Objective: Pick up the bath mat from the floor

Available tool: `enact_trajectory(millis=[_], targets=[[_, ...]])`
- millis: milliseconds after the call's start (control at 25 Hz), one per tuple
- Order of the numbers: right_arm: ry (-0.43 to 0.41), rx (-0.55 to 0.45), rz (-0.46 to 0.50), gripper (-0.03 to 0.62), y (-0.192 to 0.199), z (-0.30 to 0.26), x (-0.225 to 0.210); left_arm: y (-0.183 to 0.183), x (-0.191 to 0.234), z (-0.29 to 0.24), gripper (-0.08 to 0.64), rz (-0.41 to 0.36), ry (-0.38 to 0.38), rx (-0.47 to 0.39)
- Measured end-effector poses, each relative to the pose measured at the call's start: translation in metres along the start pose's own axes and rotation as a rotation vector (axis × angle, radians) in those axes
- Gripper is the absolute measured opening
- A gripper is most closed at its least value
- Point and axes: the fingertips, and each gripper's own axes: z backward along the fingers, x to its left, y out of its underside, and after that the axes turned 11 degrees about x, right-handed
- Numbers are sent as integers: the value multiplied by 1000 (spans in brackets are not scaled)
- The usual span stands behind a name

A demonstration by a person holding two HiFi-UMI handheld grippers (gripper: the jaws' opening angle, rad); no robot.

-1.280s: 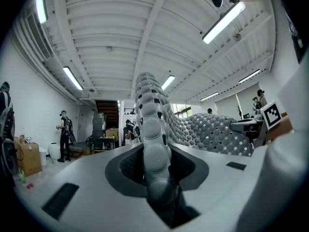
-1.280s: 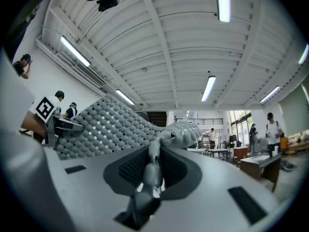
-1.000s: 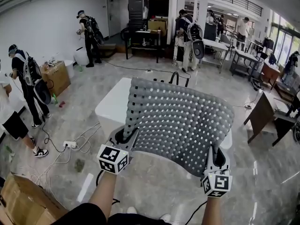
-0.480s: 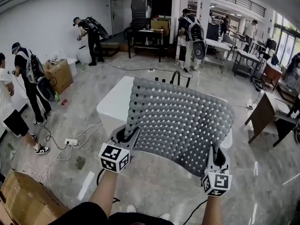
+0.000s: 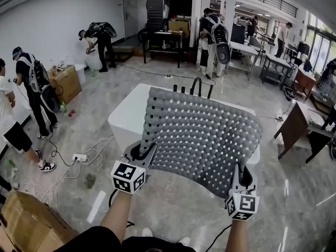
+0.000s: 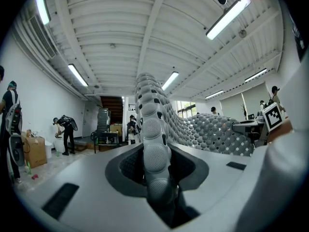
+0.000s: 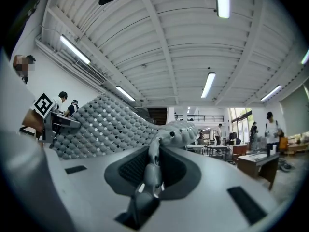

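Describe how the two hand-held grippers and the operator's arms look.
Left hand-held gripper and right hand-held gripper: light grey moulded bodies with dark textured pad recesses. Each carries a white cube with black square markers. Forearms are bare, with no sleeves visible. A thin black cable runs beside the right forearm.

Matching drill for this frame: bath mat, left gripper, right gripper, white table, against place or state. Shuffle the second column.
1. bath mat
2. left gripper
3. right gripper
4. white table

A. shut on the mat's right edge
B. behind the mat, partly hidden by it
C. held up in the air, spread wide
D. shut on the mat's left edge

Pairs: 1-C, 2-D, 3-A, 4-B
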Motion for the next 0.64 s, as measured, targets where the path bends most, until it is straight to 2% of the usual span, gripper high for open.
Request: enact_trajectory(millis=[640], targets=[[-2,-6,-7,72,-10,-2,0,-9,3,1,109,-28,-12,5]])
